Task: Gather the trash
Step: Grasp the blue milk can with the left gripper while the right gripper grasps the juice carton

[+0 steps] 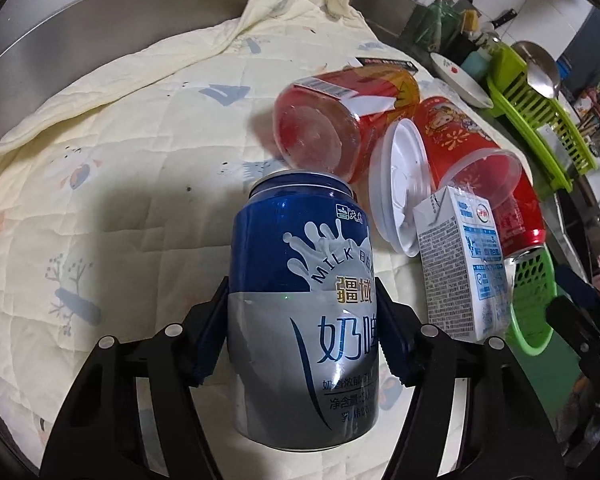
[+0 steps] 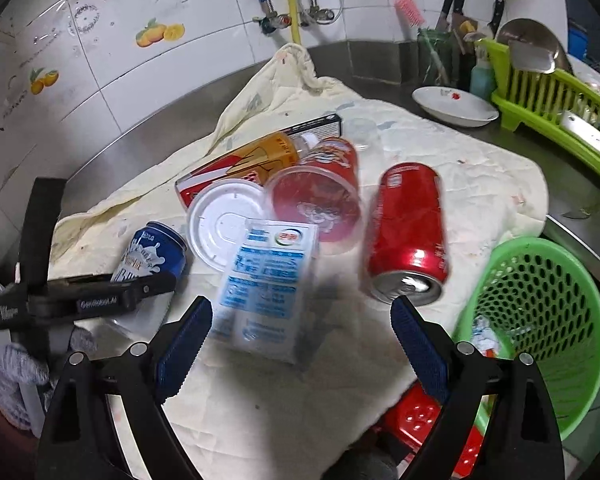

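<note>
Now | left gripper (image 1: 302,332) pads clamp blue can (image 1: 304,304) | right gripper (image 2: 302,344) wide open, empty, milk carton (image 2: 266,284) ahead

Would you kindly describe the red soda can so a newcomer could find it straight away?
Start at the cream quilted cloth spread over the steel counter, then look towards the green perforated basket at its edge. The red soda can lies on its side beside that basket, apart from the pile, its silver top facing the camera, the only all-metal red item.

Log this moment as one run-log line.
left gripper: shut on blue can | right gripper: open, over milk carton | basket: right
</note>
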{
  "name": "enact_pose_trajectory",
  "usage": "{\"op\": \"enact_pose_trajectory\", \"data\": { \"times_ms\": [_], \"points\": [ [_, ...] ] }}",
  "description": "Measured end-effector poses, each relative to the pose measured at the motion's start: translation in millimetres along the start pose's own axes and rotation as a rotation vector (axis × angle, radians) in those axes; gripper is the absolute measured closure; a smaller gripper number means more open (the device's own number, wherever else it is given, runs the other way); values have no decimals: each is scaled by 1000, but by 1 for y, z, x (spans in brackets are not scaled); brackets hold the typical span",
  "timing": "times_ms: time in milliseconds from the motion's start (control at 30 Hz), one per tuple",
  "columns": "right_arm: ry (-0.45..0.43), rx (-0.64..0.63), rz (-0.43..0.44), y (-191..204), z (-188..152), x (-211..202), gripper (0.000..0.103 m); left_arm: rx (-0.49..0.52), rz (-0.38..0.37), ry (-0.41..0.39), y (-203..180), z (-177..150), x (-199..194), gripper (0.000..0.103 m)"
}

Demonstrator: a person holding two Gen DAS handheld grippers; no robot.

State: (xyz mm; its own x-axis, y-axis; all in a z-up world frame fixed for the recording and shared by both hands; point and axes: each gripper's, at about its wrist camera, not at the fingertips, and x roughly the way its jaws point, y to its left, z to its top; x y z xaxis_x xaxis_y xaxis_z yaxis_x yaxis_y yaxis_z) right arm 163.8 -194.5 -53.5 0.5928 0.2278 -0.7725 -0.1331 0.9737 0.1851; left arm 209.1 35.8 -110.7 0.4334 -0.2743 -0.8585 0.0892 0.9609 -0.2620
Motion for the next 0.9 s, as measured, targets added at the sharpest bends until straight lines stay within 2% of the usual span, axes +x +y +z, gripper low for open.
{"op": "enact_pose_trajectory", "data": {
  "times_ms": [200,567,667,767,900],
  "points": [
    [70,8,14,17,17,27,16,-10,-7,-40,7,-4,-18,38],
    [155,1,-77,31,28,66,21,-11,-14,-82,18,-9,-42,38],
    [178,13,-75,28,28,73,26,-16,-16,-90,20,-8,-45,38],
    [186,29,-66,24,27,77,37,-22,-16,-92,21,-8,-46,38],
    [183,33,-51,23,24,73,39,-15,-12,-96,19,-11,-49,38]
  ]
}}
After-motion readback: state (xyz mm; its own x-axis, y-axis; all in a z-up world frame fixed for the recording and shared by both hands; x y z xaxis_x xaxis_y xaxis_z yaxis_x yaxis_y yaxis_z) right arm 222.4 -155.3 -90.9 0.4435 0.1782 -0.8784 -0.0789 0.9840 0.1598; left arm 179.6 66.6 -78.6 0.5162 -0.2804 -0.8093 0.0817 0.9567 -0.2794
